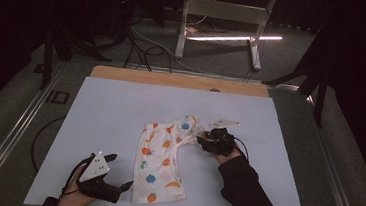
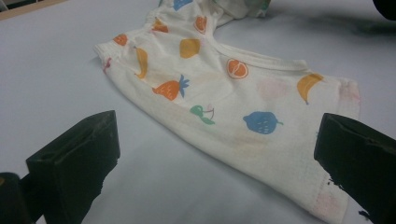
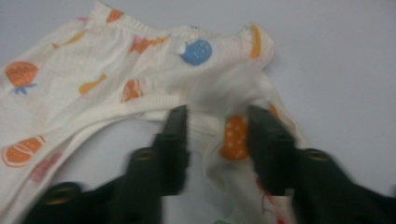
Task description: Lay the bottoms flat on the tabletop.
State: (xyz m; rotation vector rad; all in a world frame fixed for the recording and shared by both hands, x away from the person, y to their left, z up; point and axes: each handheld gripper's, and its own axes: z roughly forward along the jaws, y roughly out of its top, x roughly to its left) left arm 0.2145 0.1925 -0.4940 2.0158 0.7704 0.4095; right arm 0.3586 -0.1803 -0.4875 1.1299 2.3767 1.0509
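Note:
A small white garment (image 1: 161,161) printed with coloured fruit lies crumpled on the white table cover (image 1: 110,111), one part running toward the near edge. My left gripper (image 1: 121,170) rests open at the near left, just left of the garment's lower end. In the left gripper view the garment (image 2: 224,93) lies ahead of the wide-apart jaws of the left gripper (image 2: 219,123), untouched. My right gripper (image 1: 203,137) is at the garment's upper right end. In the right gripper view, which is blurred, the right gripper (image 3: 219,114) has its jaws apart with a fold of the garment (image 3: 93,70) loose between them.
The table's wooden far edge (image 1: 173,79) shows beyond the white cover. On the dark floor behind stand a white frame (image 1: 224,11) and several cables (image 1: 141,44). Bare cover lies to the left and far side of the garment.

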